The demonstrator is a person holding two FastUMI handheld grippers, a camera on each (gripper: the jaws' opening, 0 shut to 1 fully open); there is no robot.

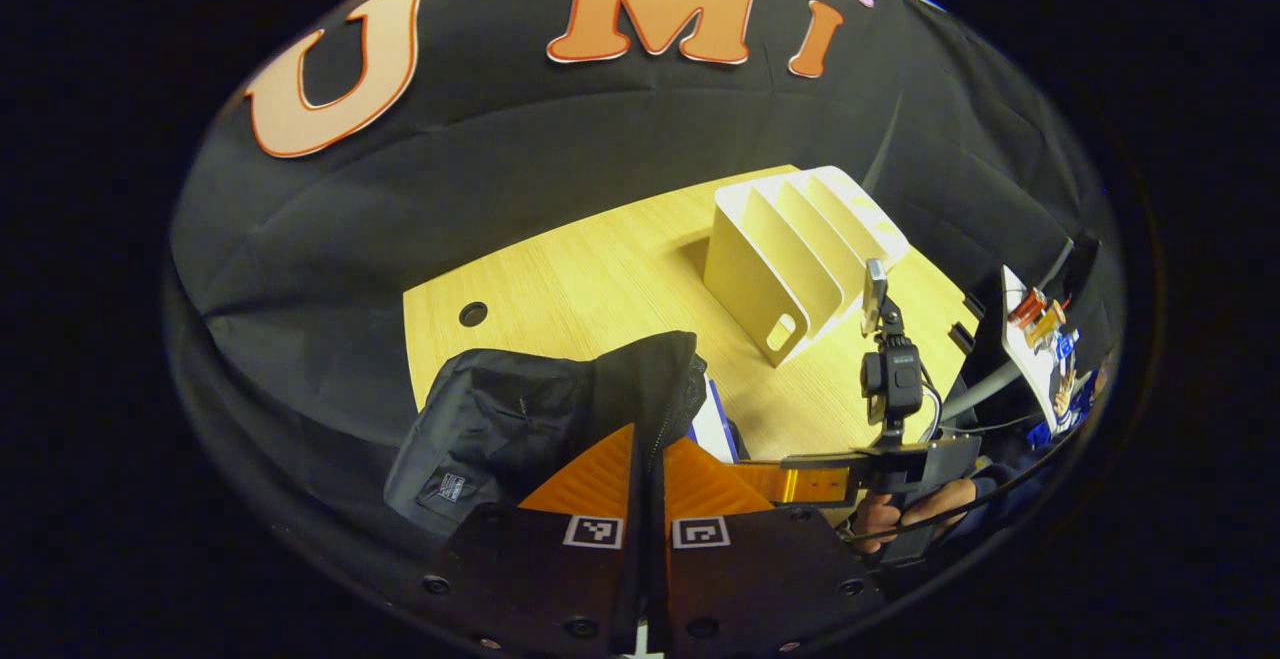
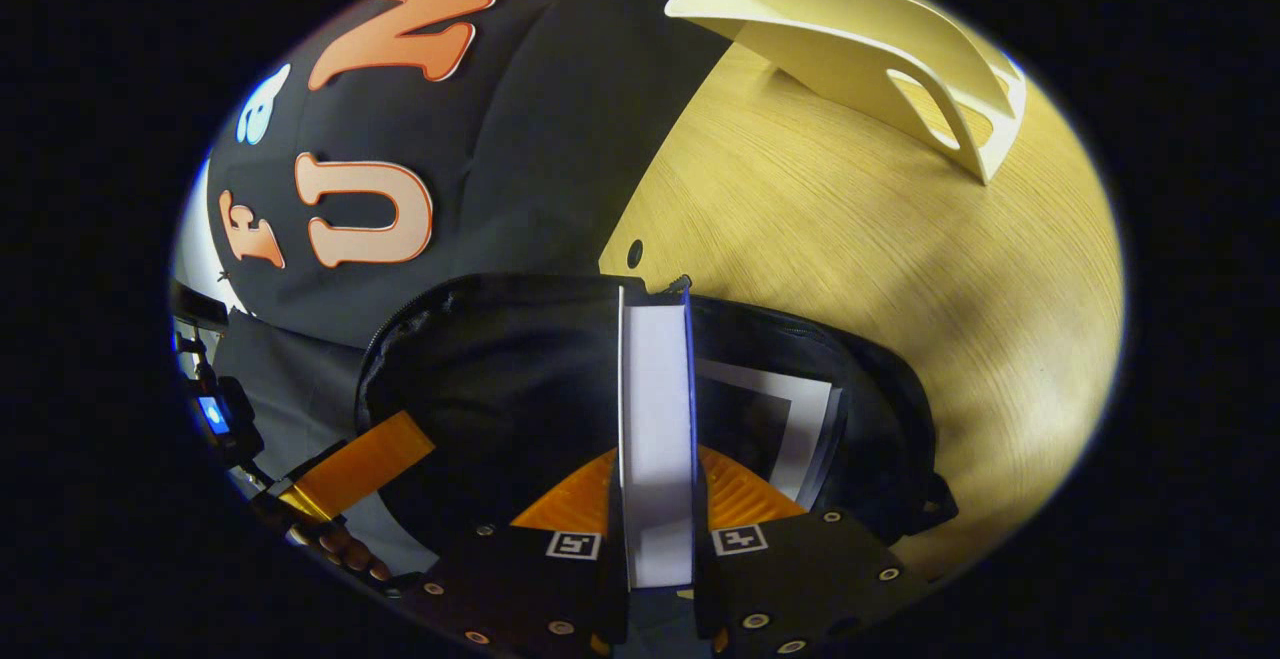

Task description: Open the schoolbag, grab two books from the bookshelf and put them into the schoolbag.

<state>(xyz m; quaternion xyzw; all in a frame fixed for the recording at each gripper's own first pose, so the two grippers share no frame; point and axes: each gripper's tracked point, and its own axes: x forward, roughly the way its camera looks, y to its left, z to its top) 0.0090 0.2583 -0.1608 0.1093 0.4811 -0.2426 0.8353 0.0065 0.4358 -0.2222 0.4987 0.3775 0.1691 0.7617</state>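
Now your right gripper (image 2: 655, 539) has a book (image 2: 656, 419) clamped edge-on between both fingers, poised over the open mouth of the schoolbag (image 2: 500, 369). Your left gripper (image 1: 648, 494) is pinching the schoolbag's rim fabric between its closed fingers, holding the mouth open. That looks like the second-book step: another book (image 2: 790, 419) already lies inside the schoolbag, flat against its far wall, just beside the one you carry.

To do this well, keep the left pinch firm and the rim pulled away from the schoolbag's middle, so the opening stays wide. Lower the book straight down along its own plane, keeping it upright, and aim for the gap on the near side of the book already in the schoolbag. Let go only once its lower edge is well below the rim; judged from here, releasing too high could let it tip out over the schoolbag's lip.

Watch the zipper edge (image 2: 680, 284) at the top of the schoolbag's mouth; the book's far corner sits close to it and could snag. The bookshelf (image 2: 880, 69) stands on the table (image 2: 850, 269) beyond the schoolbag, well apart from it, and its slots look empty. Nothing else lies between the book and the schoolbag's opening.
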